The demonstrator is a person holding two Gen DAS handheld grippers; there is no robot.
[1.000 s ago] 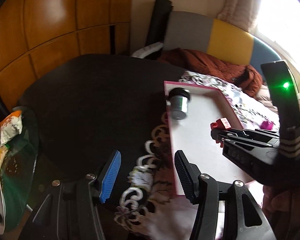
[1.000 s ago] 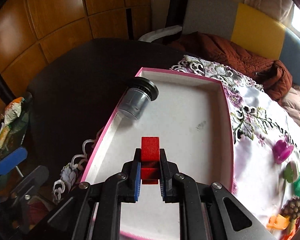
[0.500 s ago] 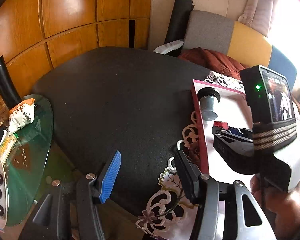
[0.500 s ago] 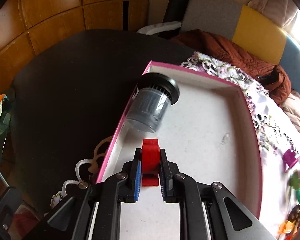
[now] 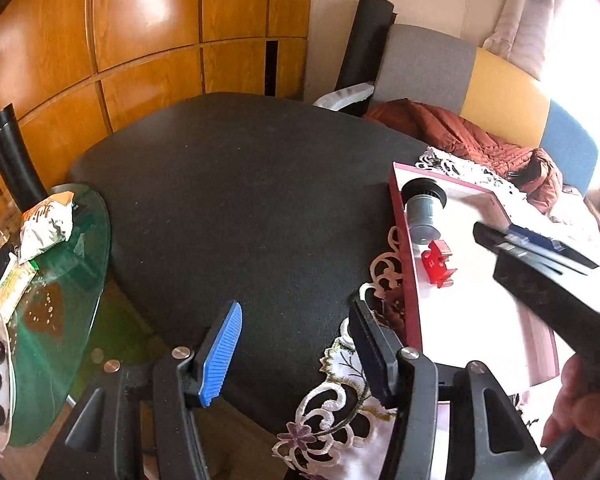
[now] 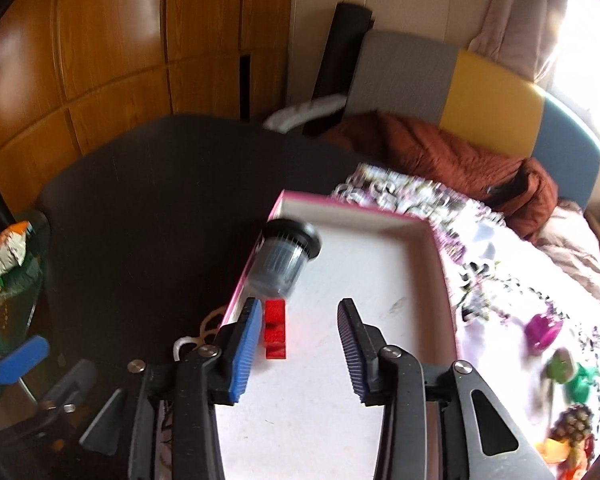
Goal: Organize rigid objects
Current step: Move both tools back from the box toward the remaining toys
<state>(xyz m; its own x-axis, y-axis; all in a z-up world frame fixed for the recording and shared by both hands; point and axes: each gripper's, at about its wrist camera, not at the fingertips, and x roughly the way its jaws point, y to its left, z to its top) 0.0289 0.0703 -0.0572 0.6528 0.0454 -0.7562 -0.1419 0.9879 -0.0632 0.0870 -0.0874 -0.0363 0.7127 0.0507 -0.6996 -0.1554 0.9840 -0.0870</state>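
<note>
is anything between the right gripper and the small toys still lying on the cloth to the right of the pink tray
Nothing visible. The right gripper has just been opening its jaws, leaving the red block on the pink tray floor. The purple toy and green toy lie beyond the tray's low right wall on the cloth.

block (image 6: 275, 334) in tray (image 6: 350, 211) | before jar (image 6: 282, 258) | tray on table (image 5: 228, 208)

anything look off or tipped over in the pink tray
The grey jar lies on its side against the tray's left wall, black lid toward the far end. The red block just below it also lies flat. Nothing looks spilled or broken.
</note>
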